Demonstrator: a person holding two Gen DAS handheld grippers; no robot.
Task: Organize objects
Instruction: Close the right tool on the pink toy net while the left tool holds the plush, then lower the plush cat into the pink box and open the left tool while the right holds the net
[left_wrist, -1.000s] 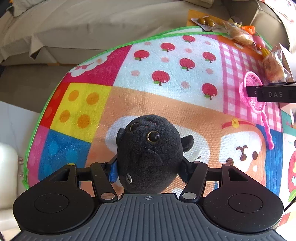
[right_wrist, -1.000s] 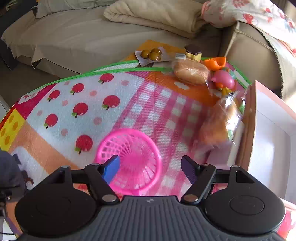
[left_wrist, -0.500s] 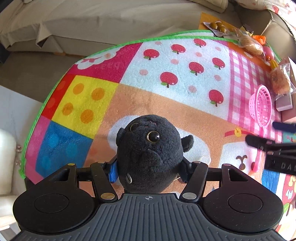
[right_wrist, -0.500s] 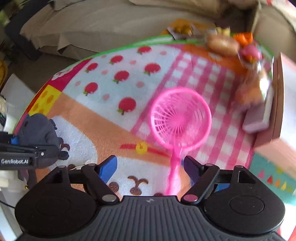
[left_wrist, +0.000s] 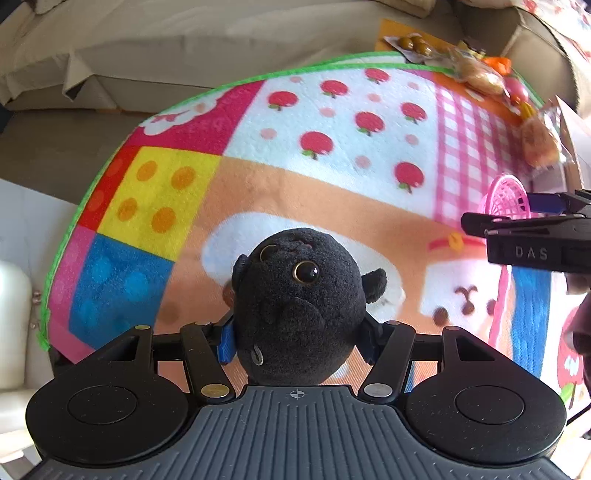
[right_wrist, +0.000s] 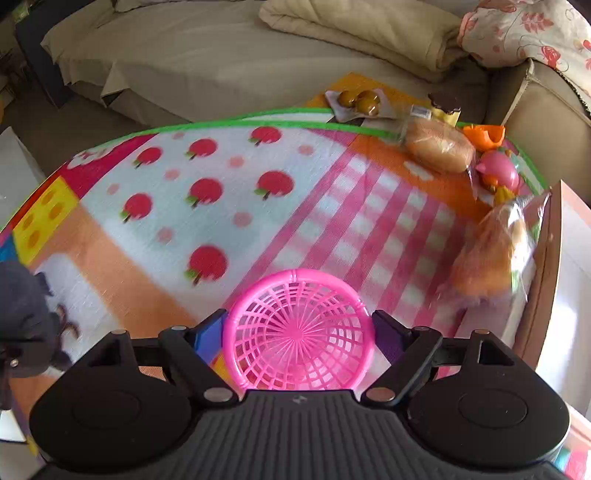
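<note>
- Right tool (right_wrist: 297, 325): jaws spread to either side of the pink mesh scoop (right_wrist: 297, 332), one finger at each edge of the rim; whether they press it, cannot tell.
- Play mat (right_wrist: 207, 206) below, apple and check pattern, blurred.
- Far right edge of mat: bagged bun (right_wrist: 439, 151), pink toy (right_wrist: 498, 171), second bagged bread (right_wrist: 487, 258) just beside a box wall (right_wrist: 543, 258).
- Black plush (right_wrist: 22, 317) at left margin.
- Sofa (right_wrist: 221, 55) beyond the mat.

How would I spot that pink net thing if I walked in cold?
Find the bright patchwork play mat in front of the beige sofa. On its pink checked patch, between the right tool's fingers, sits the pink net scoop. It alone is see-through plastic mesh; the bagged bread nearby is solid.
</note>
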